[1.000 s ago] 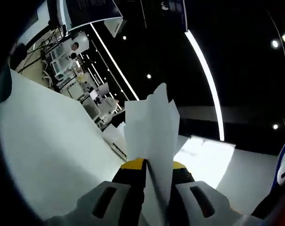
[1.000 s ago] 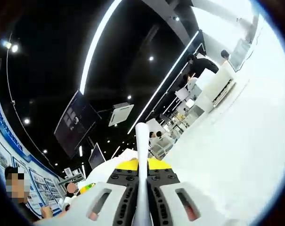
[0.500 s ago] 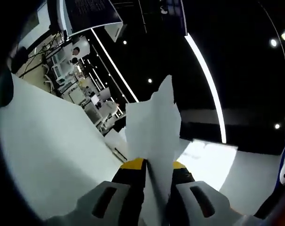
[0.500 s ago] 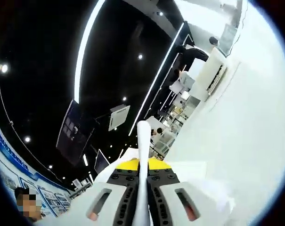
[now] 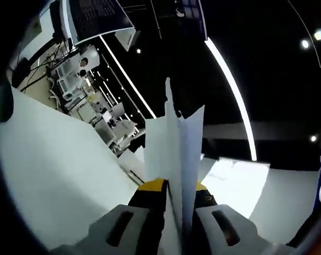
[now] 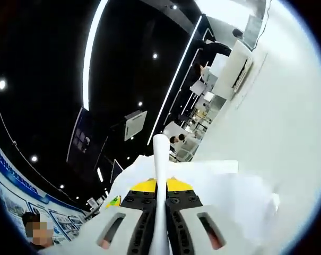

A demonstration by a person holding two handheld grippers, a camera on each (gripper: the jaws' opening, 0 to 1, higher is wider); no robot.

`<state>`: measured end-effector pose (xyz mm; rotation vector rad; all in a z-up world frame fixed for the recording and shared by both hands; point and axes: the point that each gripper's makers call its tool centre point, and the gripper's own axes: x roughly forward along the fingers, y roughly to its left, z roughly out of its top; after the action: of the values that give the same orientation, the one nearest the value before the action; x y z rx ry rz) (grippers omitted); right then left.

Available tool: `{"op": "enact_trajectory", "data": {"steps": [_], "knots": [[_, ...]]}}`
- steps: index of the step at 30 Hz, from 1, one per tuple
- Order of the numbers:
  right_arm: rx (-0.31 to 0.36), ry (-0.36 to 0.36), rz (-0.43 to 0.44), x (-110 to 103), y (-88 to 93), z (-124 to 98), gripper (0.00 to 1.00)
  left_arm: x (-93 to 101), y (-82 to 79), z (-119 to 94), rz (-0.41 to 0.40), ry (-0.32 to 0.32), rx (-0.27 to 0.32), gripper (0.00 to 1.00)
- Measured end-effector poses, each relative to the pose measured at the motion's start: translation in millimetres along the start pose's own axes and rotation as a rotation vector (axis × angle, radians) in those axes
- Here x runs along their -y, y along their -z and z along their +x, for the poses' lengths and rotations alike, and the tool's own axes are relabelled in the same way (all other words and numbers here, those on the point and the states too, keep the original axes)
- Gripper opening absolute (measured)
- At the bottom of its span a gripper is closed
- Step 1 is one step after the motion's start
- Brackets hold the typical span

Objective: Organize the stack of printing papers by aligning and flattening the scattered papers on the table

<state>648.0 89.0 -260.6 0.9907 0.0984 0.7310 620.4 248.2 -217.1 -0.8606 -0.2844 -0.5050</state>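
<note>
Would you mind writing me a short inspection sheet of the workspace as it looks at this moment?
Surface: white table, seen tilted in both views; a bright patch of reflected light on it.
Job's things: paper sheets stand edge-on between the left gripper's jaws; a paper edge rises between the right gripper's jaws; more white paper spreads below.
Clutter: nothing seen on the table besides paper.
Grippers: left gripper shut on the sheets; right gripper shut on the paper edge.
Cables: dark cables near the far benches.
Surroundings: dark ceiling with light strips, workbenches with equipment, a person standing far off.
</note>
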Motion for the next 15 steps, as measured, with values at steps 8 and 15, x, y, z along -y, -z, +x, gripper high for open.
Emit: {"op": "enact_trajectory", "data": {"steps": [8, 15], "knots": [[-0.007, 0.0, -0.028, 1.5, -3.7, -1.1, 0.07, 4.4, -10.8, 3.5, 0.018, 0.026, 0.023, 0.06], [0.001, 0.009, -0.114, 2.3, -14.9, -4.8, 0.17, 20.7, -23.7, 7.3, 0.045, 0.086, 0.029, 0.05]]}}
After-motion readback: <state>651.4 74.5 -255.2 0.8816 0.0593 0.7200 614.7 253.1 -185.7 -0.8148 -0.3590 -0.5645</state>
